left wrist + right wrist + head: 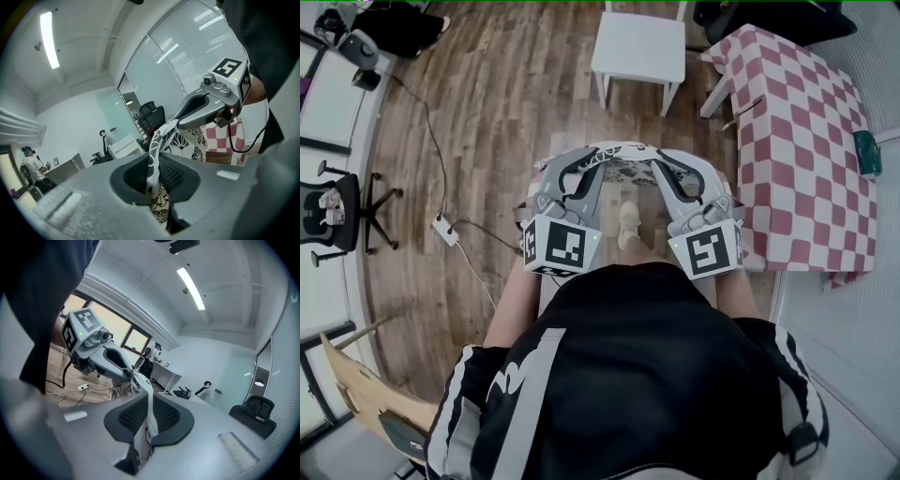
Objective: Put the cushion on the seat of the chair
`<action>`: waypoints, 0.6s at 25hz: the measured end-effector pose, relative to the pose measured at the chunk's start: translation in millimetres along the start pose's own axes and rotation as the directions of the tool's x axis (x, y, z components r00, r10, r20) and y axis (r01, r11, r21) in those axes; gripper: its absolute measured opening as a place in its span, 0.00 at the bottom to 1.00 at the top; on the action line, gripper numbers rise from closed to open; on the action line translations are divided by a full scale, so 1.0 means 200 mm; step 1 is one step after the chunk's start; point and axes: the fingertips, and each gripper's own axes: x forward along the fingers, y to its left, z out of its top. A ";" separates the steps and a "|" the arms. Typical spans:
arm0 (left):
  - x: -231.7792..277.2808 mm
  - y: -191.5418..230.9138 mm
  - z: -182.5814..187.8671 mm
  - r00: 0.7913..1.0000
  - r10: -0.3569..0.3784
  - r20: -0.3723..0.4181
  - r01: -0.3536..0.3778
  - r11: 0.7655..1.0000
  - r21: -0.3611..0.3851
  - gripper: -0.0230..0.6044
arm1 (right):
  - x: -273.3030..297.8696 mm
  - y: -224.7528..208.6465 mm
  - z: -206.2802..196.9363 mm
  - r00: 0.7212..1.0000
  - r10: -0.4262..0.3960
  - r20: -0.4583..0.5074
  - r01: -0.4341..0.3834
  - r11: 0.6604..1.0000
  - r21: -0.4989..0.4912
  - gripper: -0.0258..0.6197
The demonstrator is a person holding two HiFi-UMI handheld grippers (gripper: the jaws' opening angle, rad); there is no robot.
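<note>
Patterned cushion hangs between left gripper and right gripper; each gripper's jaws pinch one fabric edge.

Your black top and both grippers cover most of the flowery cushion. You see only a thin strip of it between your left gripper and your right gripper. In each gripper view the cushion's pinched edge dips down behind the gripper's own grey body. The top edge cuts off the white chair. The bottom left corner cuts the wooden chair. The green thing at the checked table's right edge is too small to tell.
</note>
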 end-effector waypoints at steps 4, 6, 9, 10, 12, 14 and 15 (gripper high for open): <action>0.08 0.05 0.00 1.000 0.002 -0.005 -0.002 1.000 0.002 0.09 | 0.06 -0.07 -0.01 1.000 0.006 0.010 -0.006 1.000 -0.004 0.08; 0.13 0.08 0.01 1.000 0.000 -0.006 0.000 1.000 0.004 0.09 | 0.09 -0.11 -0.02 1.000 0.005 0.008 -0.005 1.000 0.001 0.08; 0.19 0.10 0.02 1.000 -0.007 -0.008 0.007 1.000 0.000 0.09 | 0.12 -0.18 -0.05 1.000 0.001 -0.001 -0.001 1.000 0.017 0.08; 0.21 0.11 0.02 1.000 -0.009 -0.010 0.009 1.000 -0.001 0.09 | 0.14 -0.20 -0.05 1.000 0.001 -0.002 -0.001 1.000 0.019 0.08; 0.26 0.14 0.03 1.000 -0.010 -0.012 0.010 1.000 -0.002 0.09 | 0.17 -0.24 -0.06 1.000 0.005 0.000 -0.005 1.000 0.017 0.08; 0.30 0.17 0.03 1.000 -0.007 -0.015 0.007 1.000 0.000 0.09 | 0.20 -0.27 -0.07 1.000 0.010 0.004 -0.011 1.000 0.011 0.08; 0.33 0.18 0.03 1.000 -0.006 -0.016 0.006 1.000 0.000 0.09 | 0.22 -0.29 -0.08 1.000 0.011 0.002 -0.011 1.000 0.015 0.08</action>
